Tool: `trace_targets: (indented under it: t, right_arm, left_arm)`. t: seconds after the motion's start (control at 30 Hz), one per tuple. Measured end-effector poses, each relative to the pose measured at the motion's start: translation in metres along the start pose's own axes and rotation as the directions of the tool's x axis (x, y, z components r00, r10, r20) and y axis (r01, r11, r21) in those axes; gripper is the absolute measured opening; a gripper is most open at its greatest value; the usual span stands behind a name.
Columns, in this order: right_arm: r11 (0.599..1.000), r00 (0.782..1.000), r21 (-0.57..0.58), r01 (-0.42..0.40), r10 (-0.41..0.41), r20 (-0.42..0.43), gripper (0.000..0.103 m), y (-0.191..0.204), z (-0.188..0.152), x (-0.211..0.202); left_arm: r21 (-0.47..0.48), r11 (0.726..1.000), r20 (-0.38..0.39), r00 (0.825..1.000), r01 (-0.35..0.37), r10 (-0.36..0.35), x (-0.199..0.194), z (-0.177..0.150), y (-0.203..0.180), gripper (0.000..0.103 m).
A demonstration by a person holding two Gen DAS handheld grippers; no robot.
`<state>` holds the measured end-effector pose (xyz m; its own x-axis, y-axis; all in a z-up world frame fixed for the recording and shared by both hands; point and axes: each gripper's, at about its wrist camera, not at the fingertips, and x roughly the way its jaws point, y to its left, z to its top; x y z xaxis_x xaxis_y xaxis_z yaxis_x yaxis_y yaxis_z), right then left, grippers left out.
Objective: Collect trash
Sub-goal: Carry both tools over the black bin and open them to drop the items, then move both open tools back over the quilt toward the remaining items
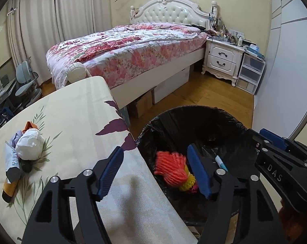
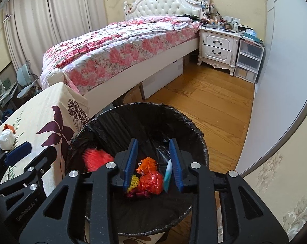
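From the left wrist view, the left gripper (image 1: 155,170) hangs with its blue-padded fingers spread wide and nothing between them, one finger over the edge of the cream floral-print tablecloth (image 1: 76,109) and the other above the round waste bin lined with a black plastic bag (image 1: 194,118). Down in the bin lies an orange foam fruit net (image 1: 169,168), blurred, with a yellow foam net (image 1: 189,182) just beside it and a thin white-and-teal packet (image 1: 221,161) against the liner. On the table, well apart from the bin, a small heap of trash remains: a crumpled white plastic bag (image 1: 30,144), a folded orange paper scrap (image 1: 30,125) behind it, and a flattened white printed wrapper (image 1: 11,162) lying alongside. The right gripper (image 1: 275,140) enters from the right edge, over the far side of the bin. From the right wrist view, the right gripper (image 2: 154,164) is directly above the bin's black liner (image 2: 133,113), fingers parted and empty. Below them sit a crumpled orange plastic wrapper (image 2: 150,181), the yellow net, the white-and-teal packet (image 2: 167,174) and the blurred orange net (image 2: 96,159). The left gripper (image 2: 19,150) shows at the left, over the table edge near the white bag (image 2: 6,139).
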<state>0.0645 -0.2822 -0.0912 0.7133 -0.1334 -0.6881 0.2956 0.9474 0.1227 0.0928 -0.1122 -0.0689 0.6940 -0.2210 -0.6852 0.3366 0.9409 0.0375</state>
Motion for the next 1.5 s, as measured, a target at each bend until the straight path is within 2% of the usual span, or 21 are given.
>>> trace_targets:
  t: [0.13,0.3,0.6,0.7,0.9,1.2,1.5]
  right_arm:
    - [1.000,1.000,0.005,0.024,-0.024,0.015,0.055,-0.002,-0.001,-0.004]
    - [1.000,0.999,-0.005,0.026,-0.026,0.026,0.070,0.003,-0.002,-0.012]
    - [0.999,0.999,-0.045,-0.024,0.025,0.023,0.071,0.031,-0.005,-0.023]
    - [0.996,0.999,-0.071,-0.045,0.047,0.017,0.071,0.047,-0.009,-0.026]
    - [0.986,0.994,-0.122,-0.114,0.113,-0.009,0.071,0.083,-0.018,-0.030]
    - [0.944,0.971,-0.228,-0.238,0.234,-0.045,0.071,0.152,-0.029,-0.043]
    - [0.873,0.934,-0.337,-0.352,0.351,-0.065,0.071,0.227,-0.030,-0.064]
  left_arm:
    - [-0.010,1.000,0.020,1.000,-0.021,0.021,-0.007,0.000,0.005,0.078]
    - [-0.044,0.998,0.032,0.998,-0.046,0.047,-0.019,-0.002,0.020,0.082]
    - [-0.106,0.985,0.035,0.990,-0.134,0.138,-0.048,-0.017,0.061,0.083]
    - [-0.132,0.974,0.034,0.981,-0.185,0.192,-0.057,-0.023,0.079,0.083]
    - [-0.190,0.950,0.003,0.967,-0.248,0.253,-0.065,-0.035,0.116,0.083]
    - [-0.254,0.910,-0.048,0.944,-0.327,0.326,-0.082,-0.064,0.167,0.083]
    - [-0.316,0.846,-0.099,0.902,-0.430,0.421,-0.103,-0.090,0.229,0.083]
